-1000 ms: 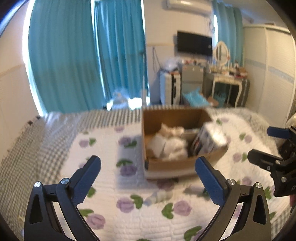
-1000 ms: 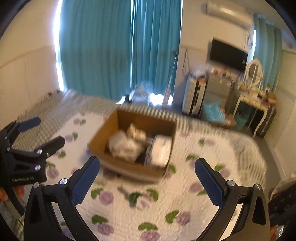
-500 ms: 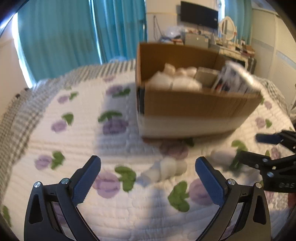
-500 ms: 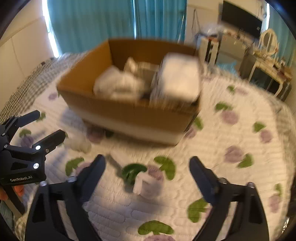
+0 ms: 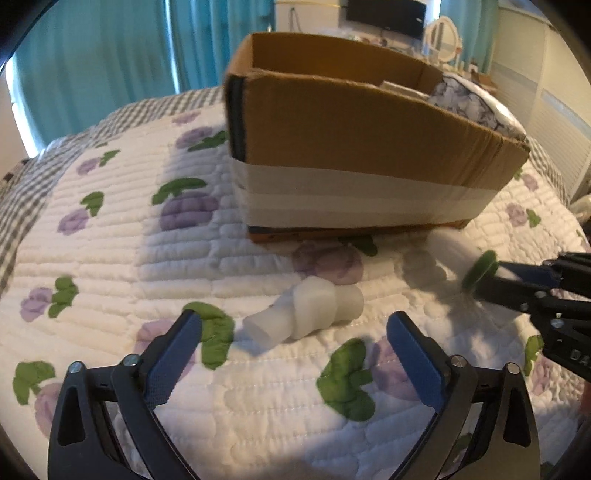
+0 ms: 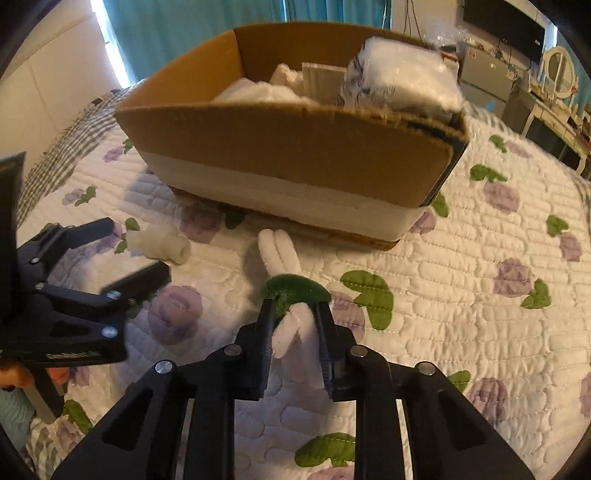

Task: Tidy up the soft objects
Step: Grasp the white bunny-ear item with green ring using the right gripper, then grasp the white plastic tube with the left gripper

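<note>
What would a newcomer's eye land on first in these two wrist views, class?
Probably the cardboard box on the floral quilt, stuffed with white soft goods. In front of it, the right gripper has just been closing and now pinches a white plush toy with a green band. The left gripper hangs open over a white roll.

We are in a home bedroom, a bed under a white quilt (image 5: 110, 240) with purple flowers, teal curtains (image 5: 110, 48) at the window, a wall television (image 5: 386, 14), a dressing table with an oval mirror (image 6: 561, 68), white wardrobe doors (image 5: 554, 85).
</note>
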A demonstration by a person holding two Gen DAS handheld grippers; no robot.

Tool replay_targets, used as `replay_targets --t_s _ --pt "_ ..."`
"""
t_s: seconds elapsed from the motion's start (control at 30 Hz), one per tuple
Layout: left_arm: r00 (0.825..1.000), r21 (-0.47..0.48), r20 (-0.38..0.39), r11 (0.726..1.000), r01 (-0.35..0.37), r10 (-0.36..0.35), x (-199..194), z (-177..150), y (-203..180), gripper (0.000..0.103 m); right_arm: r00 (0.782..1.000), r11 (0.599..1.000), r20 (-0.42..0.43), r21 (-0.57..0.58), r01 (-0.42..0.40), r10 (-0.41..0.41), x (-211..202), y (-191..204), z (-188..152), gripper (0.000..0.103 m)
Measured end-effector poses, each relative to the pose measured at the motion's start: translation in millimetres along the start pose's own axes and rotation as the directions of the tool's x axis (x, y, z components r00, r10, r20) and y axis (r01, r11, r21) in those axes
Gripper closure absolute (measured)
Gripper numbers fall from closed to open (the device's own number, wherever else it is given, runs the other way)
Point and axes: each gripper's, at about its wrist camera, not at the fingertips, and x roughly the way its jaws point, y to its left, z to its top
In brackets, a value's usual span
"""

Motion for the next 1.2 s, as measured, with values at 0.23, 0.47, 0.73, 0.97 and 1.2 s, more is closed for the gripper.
replay_targets --t_s 0.23,0.47,0.73,0.97,1.2 --pt "0.999 0.019 -0.033 0.999 0.039 -0.039 13 2 -3 0.049 0.999 1.0 0.034 0.005 0.012 -0.012 -12 -2 0 0.083" --pt "0.999 0.076 -0.023 0.996 0.041 -0.039 0 -2 -14 0.072 0.999 1.0 0.034 -0.002 0.019 -0.019 -11 2 -1 0.084" --pt "0.999 0.145 0.037 0.989 0.023 -0.028 -31 3 -24 0.087 0.997 1.0 0.069 -0.019 0.024 -0.022 -26 12 -2 0.084" --pt "0.994 0.155 0.103 0.988 0.028 -0.045 -72 14 -35 0.087 0.991 0.999 0.13 -0.027 0.03 -0.026 -62 19 -6 0.084" --pt "0.978 0.146 0.201 0.989 0.032 -0.062 -120 35 -38 0.087 0.977 0.998 0.207 -0.031 0.048 -0.041 -104 25 -1 0.084"
